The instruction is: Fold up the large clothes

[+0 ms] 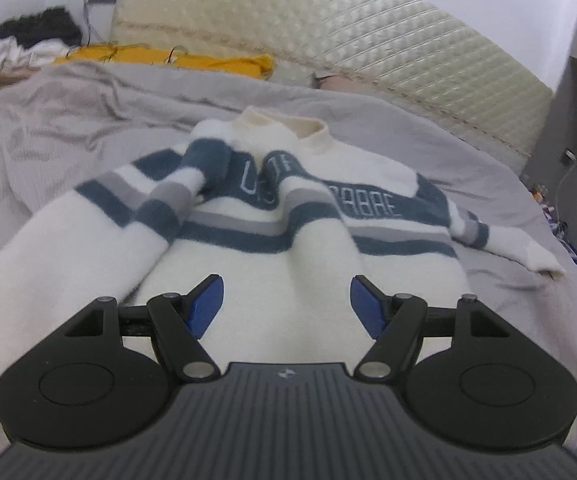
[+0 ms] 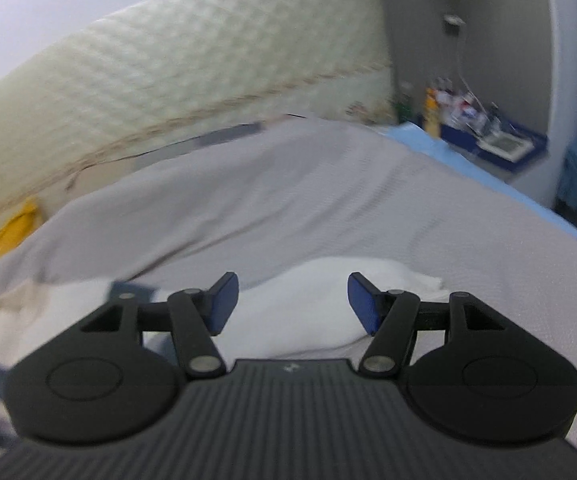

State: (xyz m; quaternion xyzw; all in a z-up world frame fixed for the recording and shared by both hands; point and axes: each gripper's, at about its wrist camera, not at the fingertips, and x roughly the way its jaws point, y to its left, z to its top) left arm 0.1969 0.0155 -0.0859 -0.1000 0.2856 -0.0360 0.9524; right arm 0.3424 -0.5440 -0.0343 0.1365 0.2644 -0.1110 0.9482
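Black grippers (image 1: 286,306), blue-padded jaws

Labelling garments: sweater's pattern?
White with teal-blue and grey stripes, white lettering on sweater; clearest in left wrist view.

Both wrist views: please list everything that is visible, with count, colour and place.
sweater: one, white with blue and grey stripes, spread on the bed, one sleeve folded over its chest
bed cover: one, grey, under the sweater
mattress: one, cream quilted, leaning against the wall behind the bed
yellow cloth: one, at the bed's far edge
dark and white clothes: a pile, far left corner
shelf with small items: one, blue, beside the bed
left hand-held gripper: black, blue pads, open
right hand-held gripper: same, open
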